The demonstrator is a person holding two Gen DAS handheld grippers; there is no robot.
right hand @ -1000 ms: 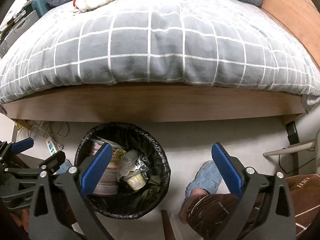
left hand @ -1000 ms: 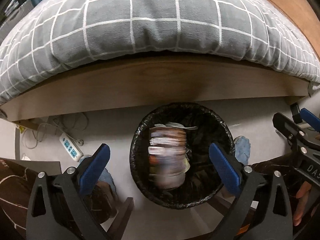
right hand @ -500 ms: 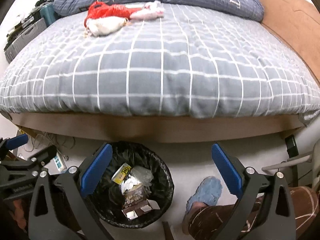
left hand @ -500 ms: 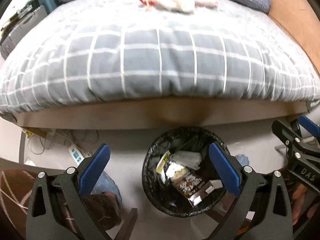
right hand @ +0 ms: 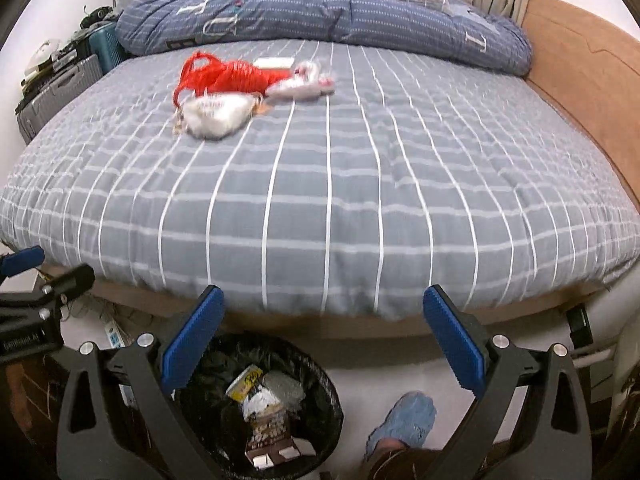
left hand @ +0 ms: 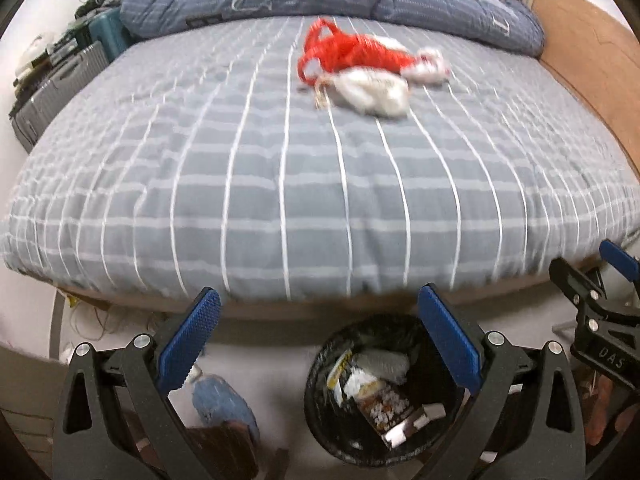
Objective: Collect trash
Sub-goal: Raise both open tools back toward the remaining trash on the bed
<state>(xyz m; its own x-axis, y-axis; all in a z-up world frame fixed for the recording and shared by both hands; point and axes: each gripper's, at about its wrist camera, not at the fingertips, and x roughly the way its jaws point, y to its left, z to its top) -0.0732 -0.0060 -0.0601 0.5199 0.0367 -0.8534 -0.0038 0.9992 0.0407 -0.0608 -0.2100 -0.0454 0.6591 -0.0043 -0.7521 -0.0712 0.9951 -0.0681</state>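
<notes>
Left gripper [left hand: 318,342] and right gripper [right hand: 324,340]: jaws spread wide, both empty. Remaining trash, a red bag [right hand: 228,76] and a white wad [right hand: 214,116], lies toward the bed's [right hand: 360,220] far-left corner. Recommend approaching over the near edge; quilt [right hand: 320,12] behind. Bin [right hand: 320,392] stands below the near edge.

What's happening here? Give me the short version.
A person is collecting trash with a gripper in each hand. Both the left gripper and the right gripper are open and hold nothing, up near the foot of the bed. The black bin on the floor below already has wrappers and a box in it. A red bag and a white bag lie on the bed with some other litter, not yet picked up.
</notes>
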